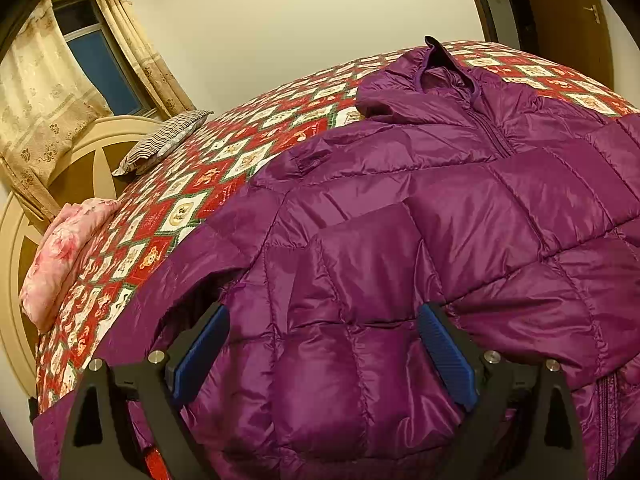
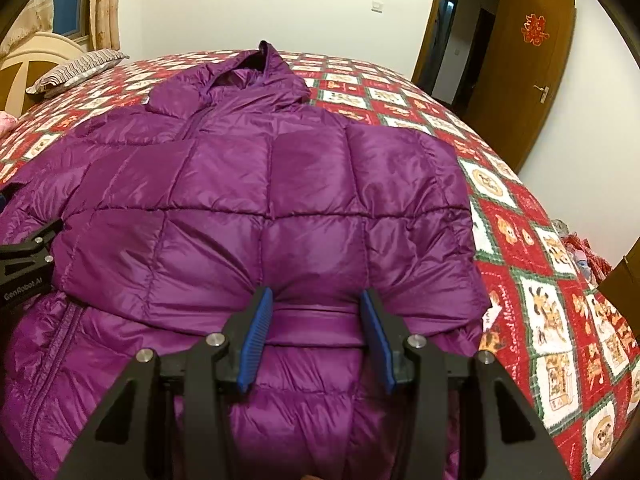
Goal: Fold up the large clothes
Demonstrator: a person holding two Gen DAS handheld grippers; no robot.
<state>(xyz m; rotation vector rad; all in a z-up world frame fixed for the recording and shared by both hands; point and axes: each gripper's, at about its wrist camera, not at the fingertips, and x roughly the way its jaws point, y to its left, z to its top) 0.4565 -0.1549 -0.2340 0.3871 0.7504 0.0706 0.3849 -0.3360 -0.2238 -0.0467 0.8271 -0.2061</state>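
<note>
Left gripper (image 1: pixel 324 344): jaws wide apart, straddling quilted fabric, clamping nothing. Purple down jacket (image 2: pixel 256 184) lies spread on the bed (image 2: pixel 552 280), sleeves folded across its front. Right gripper (image 2: pixel 316 336): jaws apart astride the sleeve cuff (image 2: pixel 316 326), not closed.

The purple jacket (image 2: pixel 248 200) is glossy, quilted synthetic cloth. The quilt (image 2: pixel 560 304) beneath is matt printed cloth. The gripper pads (image 2: pixel 256 336) look like ribbed blue rubber on matt black frames with shiny metal bolts (image 2: pixel 416 339).
</note>
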